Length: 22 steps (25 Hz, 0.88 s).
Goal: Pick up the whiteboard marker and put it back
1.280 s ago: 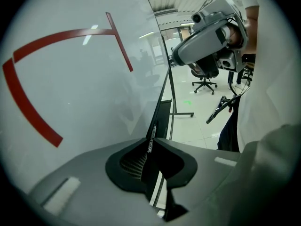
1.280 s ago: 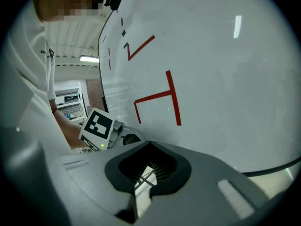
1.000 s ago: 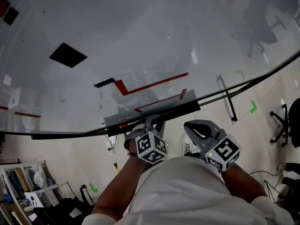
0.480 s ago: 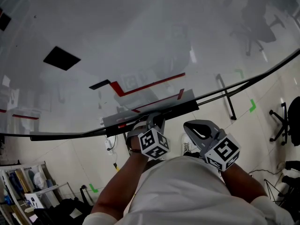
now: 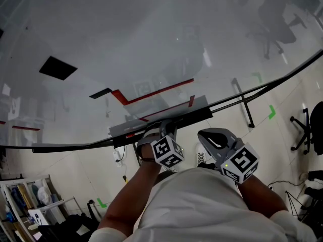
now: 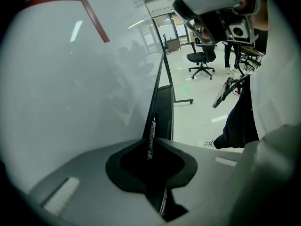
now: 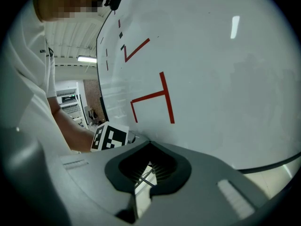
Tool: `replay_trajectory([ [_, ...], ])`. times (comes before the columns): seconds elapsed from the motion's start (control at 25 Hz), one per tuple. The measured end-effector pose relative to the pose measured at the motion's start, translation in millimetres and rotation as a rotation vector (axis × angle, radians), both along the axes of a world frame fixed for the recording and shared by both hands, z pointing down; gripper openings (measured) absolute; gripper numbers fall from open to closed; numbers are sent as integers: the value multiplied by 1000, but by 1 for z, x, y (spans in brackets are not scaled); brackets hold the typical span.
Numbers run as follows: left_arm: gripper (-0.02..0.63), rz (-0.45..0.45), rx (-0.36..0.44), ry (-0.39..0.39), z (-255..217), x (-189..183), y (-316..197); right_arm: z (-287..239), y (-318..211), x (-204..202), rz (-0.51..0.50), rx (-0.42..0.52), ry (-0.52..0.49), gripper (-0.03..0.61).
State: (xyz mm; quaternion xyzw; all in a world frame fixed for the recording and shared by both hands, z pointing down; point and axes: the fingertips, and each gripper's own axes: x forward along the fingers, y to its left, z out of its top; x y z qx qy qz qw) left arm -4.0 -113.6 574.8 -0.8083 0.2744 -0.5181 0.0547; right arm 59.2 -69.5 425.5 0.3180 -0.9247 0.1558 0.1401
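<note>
The black whiteboard marker (image 6: 151,131) points forward along the dark tray (image 6: 164,107) at the foot of the whiteboard (image 5: 151,44). In the left gripper view its near end sits in the notch between the fingertips. My left gripper (image 6: 150,141) is shut on it. In the head view the left gripper (image 5: 166,130) is at the tray (image 5: 197,116), and the marker is hidden there. My right gripper (image 5: 209,137) hangs just right of it, below the tray. The right gripper (image 7: 149,144) is shut and holds nothing.
Red lines (image 5: 151,92) and black patches (image 5: 58,67) mark the board. A small red thing (image 5: 132,134) lies on the tray's left part. The board's stand leg (image 5: 245,105) is at the right, with an office chair (image 5: 305,130) beyond it. Cluttered shelves (image 5: 30,195) are at the lower left.
My left gripper has shifted a little up and to the right, closer to the tray. The right gripper has stayed where it was.
</note>
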Motion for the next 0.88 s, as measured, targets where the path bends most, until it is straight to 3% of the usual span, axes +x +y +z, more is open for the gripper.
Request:
replay_trajectory([
  [0.36, 63, -13, 1, -76, 7, -1, -1, 0, 2, 3, -1, 0, -2, 2],
  [0.6, 60, -2, 31, -195, 13, -4, -3, 0, 3, 5, 0, -1, -3, 2],
  [0.88, 60, 6, 33, -199, 14, -4, -2, -1, 3, 6, 5, 0, -4, 2],
])
